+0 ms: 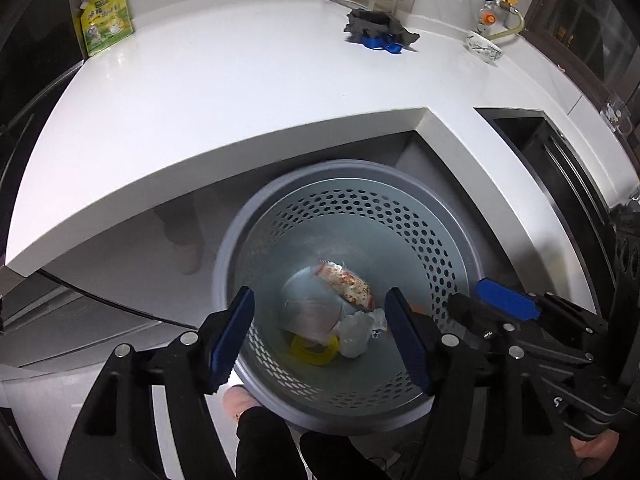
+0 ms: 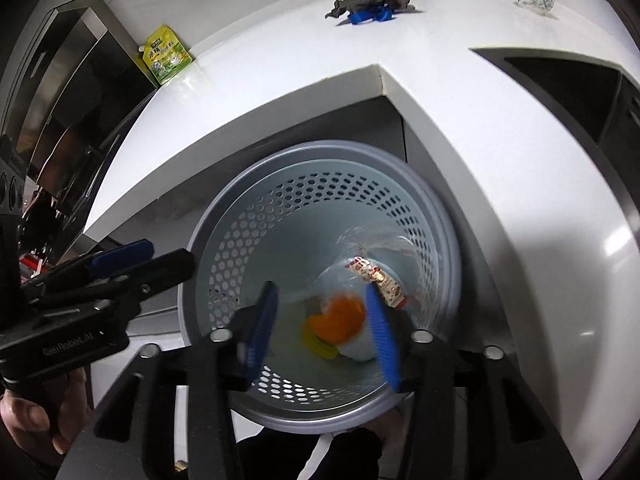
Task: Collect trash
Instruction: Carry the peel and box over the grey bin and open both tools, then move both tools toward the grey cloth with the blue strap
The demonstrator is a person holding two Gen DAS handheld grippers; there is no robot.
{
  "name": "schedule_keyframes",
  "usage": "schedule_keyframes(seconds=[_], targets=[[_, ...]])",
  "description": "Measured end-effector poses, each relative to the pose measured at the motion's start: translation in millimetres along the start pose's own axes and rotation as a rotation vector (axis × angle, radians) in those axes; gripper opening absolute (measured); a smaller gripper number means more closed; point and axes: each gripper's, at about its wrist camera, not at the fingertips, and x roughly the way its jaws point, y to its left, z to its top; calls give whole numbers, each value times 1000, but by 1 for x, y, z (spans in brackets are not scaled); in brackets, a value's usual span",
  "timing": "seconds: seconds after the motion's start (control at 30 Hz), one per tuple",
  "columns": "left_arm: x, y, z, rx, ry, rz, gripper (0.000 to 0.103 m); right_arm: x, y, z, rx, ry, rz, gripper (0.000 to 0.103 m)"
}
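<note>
White L-shaped counter (image 1: 224, 92) fills most of both views; grey perforated bin (image 1: 460, 216) stands on the floor in its inside corner, directly under both grippers. Bin already holds trash: red-printed wrapper (image 1: 348, 284), crumpled clear plastic (image 1: 308, 312), yellow ring (image 1: 312, 350), white wad (image 1: 354, 336), and an orange piece (image 2: 340, 314), blurred in the right wrist view, so prob. dropping or just landed. Left gripper (image 1: 322, 334) jaws stand wide, nothing between the pads, only bin contents seen beyond them. Right gripper (image 2: 320, 316) jaws apart at a middling gap, pads not pressing on anything; the orange piece shows through the gap but lies lower, down in the bin. Both point steeply down into the bin mouth. Judging by this, the drop is done w/ both hands empty. What's left sits up on the counter, far side, well away from both: dark rag w/ blue bits (image 1: 380, 30) near the back wall, green pouch (image 1: 106, 20) at the left end. Pouch is on the left hand's side; rag more to the right, long axis across the view.
</note>
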Motion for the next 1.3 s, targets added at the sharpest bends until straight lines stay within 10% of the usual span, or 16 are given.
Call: schedule_keyframes(seconds=[0.7,1.3], targets=[[-30,14,-3,-56,10,36,67,-26,10,1,-12,12,13,45],[-114,11,59,-51,-198,106,82,-83,15,62,-79,-146,27,46]])
